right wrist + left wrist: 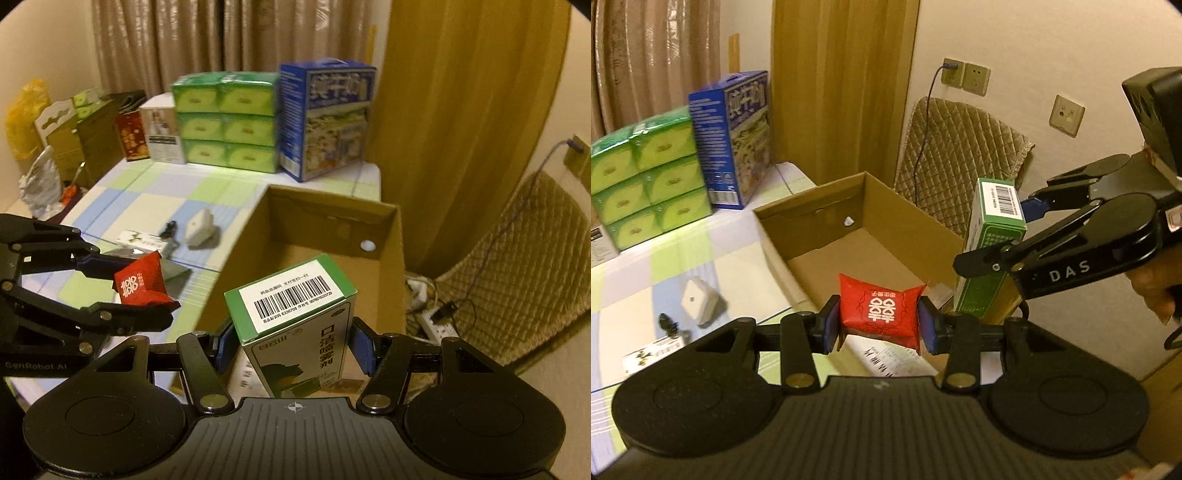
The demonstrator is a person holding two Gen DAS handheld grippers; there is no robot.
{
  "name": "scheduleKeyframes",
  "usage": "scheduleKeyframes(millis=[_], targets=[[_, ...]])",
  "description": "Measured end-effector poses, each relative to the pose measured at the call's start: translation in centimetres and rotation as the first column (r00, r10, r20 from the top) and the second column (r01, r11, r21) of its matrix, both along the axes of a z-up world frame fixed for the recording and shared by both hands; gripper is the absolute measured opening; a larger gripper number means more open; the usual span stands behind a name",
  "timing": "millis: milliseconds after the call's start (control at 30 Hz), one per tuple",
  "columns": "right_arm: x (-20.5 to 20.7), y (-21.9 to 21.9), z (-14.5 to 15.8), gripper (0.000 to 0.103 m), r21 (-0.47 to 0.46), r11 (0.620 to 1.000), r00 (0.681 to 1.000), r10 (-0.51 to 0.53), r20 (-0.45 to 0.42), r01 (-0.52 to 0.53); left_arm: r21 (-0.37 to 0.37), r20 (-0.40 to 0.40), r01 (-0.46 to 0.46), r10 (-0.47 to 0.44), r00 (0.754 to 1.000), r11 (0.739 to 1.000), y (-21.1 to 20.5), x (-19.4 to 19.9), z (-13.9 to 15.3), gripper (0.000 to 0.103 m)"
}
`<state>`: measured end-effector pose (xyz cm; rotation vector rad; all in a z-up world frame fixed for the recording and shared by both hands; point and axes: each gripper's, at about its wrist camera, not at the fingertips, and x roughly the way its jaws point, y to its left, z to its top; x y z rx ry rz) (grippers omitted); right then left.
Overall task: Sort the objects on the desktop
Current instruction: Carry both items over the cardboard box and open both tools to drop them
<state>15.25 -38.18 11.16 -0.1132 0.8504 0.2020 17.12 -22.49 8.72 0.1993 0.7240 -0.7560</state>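
Left gripper (879,328): blue pads pressed on both sides of the red packet (881,312), which hangs clear of the table, just at the near edge of the cardboard box (809,218). I hold it by its puffed sides so it stays flat-faced; I judge it is bound for the box.

On the checked tablecloth (155,206), well to the left of the box: a white adapter (199,229), a small black item, a printed card. Likely still to sort. The black item is too blurred to name.

Right gripper (291,347): fingers pinch the green-and-white carton (295,325) low on its sides, upright, barcode end up, at the box's near wall. The carton's foot is hidden behind my gripper body.

Box floor looks bare, but my own load blocks its near part. Under the box edge lies a printed sheet, cut off.
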Motion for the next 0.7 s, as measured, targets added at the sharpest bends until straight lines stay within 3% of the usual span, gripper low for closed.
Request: scheduleKeyframes(millis=[400,500,567,700], targets=[[1.8,-3.6,-2.7,0.059,0.031,0.999,0.998,-0.042,-0.050,0.044,0.021,-0.059,0.006,-0.005,0.998,1.000,-4.2,2.6,-4.3,0.038],[2.2,-3.9,-3.3,0.059,0.031,0.998,0.997,-0.044,-0.063,0.046,0.024,-0.071,0.013,-0.011,0.997,1.000,-4.7,3.1,-5.2,0.042],[2.5,-4.0,-3.7,0.059,0.029,0.998,0.996,-0.047,-0.073,0.049,0.033,-0.081,0.009,-0.007,0.997,0.999,-5.0,3.5,-5.8,0.050],[3.1,-4.1,-4.5,0.059,0.033,0.998,0.994,-0.050,-0.093,0.053,0.033,-0.073,-0.010,0.013,0.997,0.999,-4.6,4.1,-6.2,0.051]])
